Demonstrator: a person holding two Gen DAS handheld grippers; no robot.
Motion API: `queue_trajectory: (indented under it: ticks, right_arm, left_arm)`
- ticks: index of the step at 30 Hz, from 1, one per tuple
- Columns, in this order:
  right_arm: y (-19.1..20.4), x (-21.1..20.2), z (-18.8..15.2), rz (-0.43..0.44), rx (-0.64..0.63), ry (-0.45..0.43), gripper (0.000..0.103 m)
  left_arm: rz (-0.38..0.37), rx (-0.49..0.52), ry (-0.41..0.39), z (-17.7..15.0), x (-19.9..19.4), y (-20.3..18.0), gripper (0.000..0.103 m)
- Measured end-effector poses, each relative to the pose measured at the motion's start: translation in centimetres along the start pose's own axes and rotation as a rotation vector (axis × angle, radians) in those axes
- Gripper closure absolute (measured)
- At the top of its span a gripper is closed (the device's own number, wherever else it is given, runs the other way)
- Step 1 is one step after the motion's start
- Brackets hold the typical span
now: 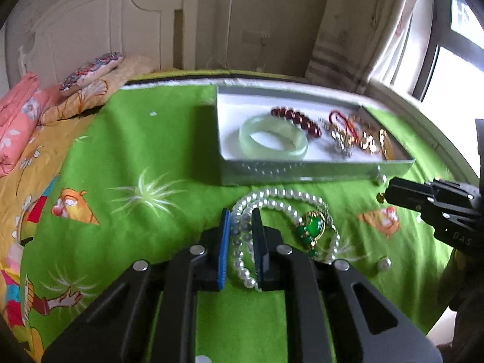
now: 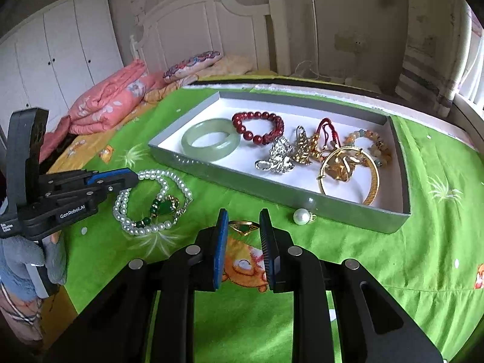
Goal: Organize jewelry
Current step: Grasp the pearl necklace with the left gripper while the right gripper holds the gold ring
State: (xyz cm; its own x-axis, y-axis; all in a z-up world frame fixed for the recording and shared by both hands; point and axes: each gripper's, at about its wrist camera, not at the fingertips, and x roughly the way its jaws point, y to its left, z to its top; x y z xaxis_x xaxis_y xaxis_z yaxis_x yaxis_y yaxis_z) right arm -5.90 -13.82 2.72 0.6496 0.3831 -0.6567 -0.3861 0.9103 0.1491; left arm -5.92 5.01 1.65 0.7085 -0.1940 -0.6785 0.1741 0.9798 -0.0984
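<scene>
The left tongs point(image 1: 241, 236) are pinching the pearl necklace point(image 1: 281, 199) lying on the bed's green sheet point(image 1: 136, 139), hiding several beads. The right tongs point(image 2: 243, 236) are hovering narrowly parted around a gold ring point(image 2: 243, 227), contact unclear, beside the tray point(image 2: 272, 193).

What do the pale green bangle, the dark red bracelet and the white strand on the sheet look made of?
Pale green bangle: jade-like stone or glass; translucent, smooth, glossy. Dark red bracelet: round polished beads, glass or stone, with bright highlights. White strand: pearl-like beads, satin sheen, possibly imitation; its green pendant sits in gold-coloured metal. Tray: looks like matte grey cardboard.
</scene>
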Motion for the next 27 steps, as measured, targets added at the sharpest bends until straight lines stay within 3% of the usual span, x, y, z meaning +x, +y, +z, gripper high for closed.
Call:
queue_trajectory:
  ticks: [5, 11, 23, 25, 27]
  right_arm:
    - [-0.7, -1.2, 0.0, 0.021, 0.038, -0.054, 0.082]
    - [-1.1, -2.5, -0.1, 0.047, 0.061, -0.120, 0.082]
    - [-1.4, -5.1, -0.1, 0.083, 0.076, -0.200, 0.082]
    - [-1.6, -5.5, -0.1, 0.083, 0.079, -0.208, 0.082]
    - [-1.7, -5.7, -0.1, 0.087, 0.083, -0.214, 0.082]
  left_arm:
    - [0.027, -0.012, -0.085, -0.1, -1.9, 0.0, 0.090]
    - [0.027, 0.022, -0.134, -0.2, -3.9, -1.3, 0.090]
    - [0.032, 0.138, -0.241, 3.1, -8.5, -5.2, 0.090]
    - [0.034, 0.152, -0.247, 3.4, -8.8, -5.7, 0.099]
    - [0.032, 0.158, -0.249, 3.6, -9.0, -6.1, 0.099]
